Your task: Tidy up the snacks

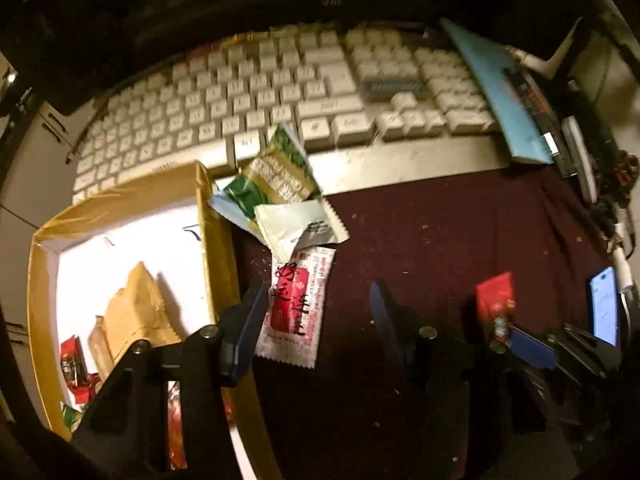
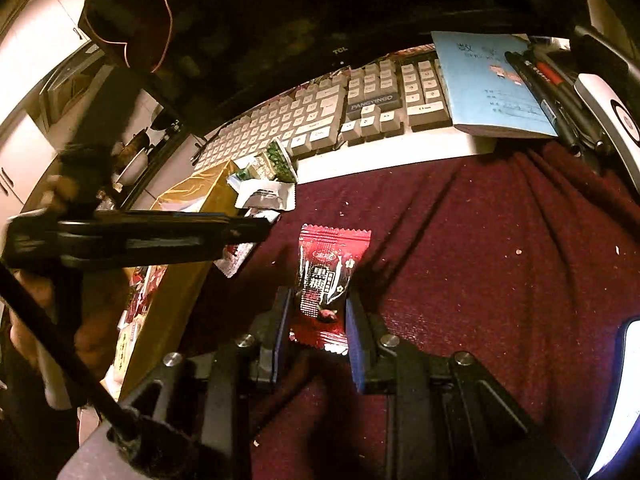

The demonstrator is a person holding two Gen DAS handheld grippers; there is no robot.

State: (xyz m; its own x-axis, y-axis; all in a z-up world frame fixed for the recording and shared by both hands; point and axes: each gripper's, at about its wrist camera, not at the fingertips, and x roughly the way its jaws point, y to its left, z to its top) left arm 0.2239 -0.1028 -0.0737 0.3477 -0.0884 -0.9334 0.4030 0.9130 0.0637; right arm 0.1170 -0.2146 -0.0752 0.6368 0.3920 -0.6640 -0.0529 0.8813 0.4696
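Note:
A yellow cardboard box [image 1: 218, 240] with a white floor holds several snack packets at the left; it also shows in the right wrist view [image 2: 176, 280]. My left gripper [image 1: 316, 300] is open and empty, just above a red-and-white sachet [image 1: 296, 300] on the maroon cloth. White [image 1: 300, 224] and green-gold [image 1: 276, 172] packets lie beyond it by the box corner. My right gripper [image 2: 318, 308] is shut on a red-and-black candy packet [image 2: 326, 276], also visible in the left wrist view [image 1: 496, 300], low over the cloth.
A white keyboard [image 1: 280, 92] runs across the back. A blue notebook [image 2: 488, 80] with pens [image 2: 536, 88] lies on its right end. A lit phone [image 1: 604, 304] sits at the right edge. The maroon cloth [image 2: 500, 260] covers the desk.

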